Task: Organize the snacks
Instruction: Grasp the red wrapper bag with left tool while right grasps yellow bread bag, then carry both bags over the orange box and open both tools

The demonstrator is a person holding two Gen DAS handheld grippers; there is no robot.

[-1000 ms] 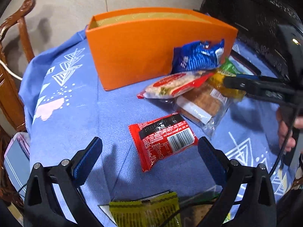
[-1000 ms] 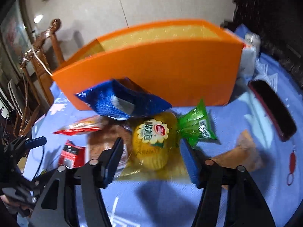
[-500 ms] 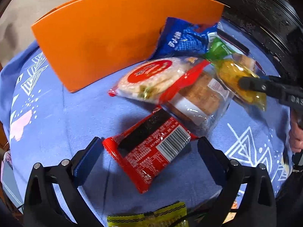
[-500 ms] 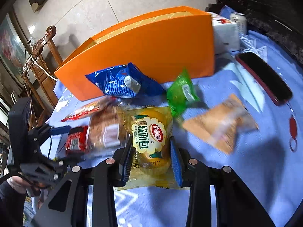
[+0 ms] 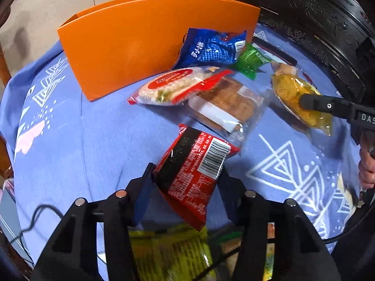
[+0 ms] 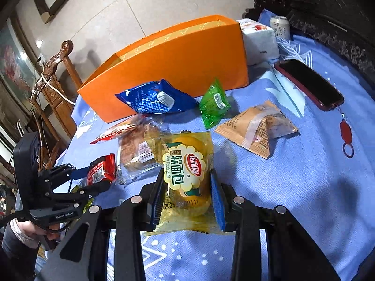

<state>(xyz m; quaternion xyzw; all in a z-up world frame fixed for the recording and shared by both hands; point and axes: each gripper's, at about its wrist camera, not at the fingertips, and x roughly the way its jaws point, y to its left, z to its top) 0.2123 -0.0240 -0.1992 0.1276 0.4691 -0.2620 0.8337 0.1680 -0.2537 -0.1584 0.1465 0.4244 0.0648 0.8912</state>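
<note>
Item one, my left gripper (image 5: 187,182): jaws closing, with the red snack packet (image 5: 194,171) between them, both pads against its sides; its long axis runs from near-left to far-right, the barcode end pointing away from me, the far corner lifted off the blue tablecloth (image 5: 70,140). Item two, my right gripper (image 6: 187,194): closed tight on the yellow soft-bread packet (image 6: 187,171), blue pads pressing both its sides; the packet's long axis lies along the fingers, printed face up, its top edge pointing toward the orange box (image 6: 178,63). Item three, the orange box: open-topped, standing at the far side of the table, long axis running left to right. Item four, loose stock on the cloth in front of the box: a blue snack bag (image 6: 154,98) leaning against the box wall; a small green packet (image 6: 214,104) just to its right; a red-and-white rice-cracker packet (image 5: 173,86) overlapping a clear-wrapped brown bread slice pack (image 5: 225,105); a tan triangular-wrapped pastry (image 6: 257,126) to the right, apart from the rest. Item five, sundries at far right: a dark phone in a red case (image 6: 309,84), a white tissue pack (image 6: 257,39) and a drink can (image 6: 280,27) beside the box's right end.
</note>
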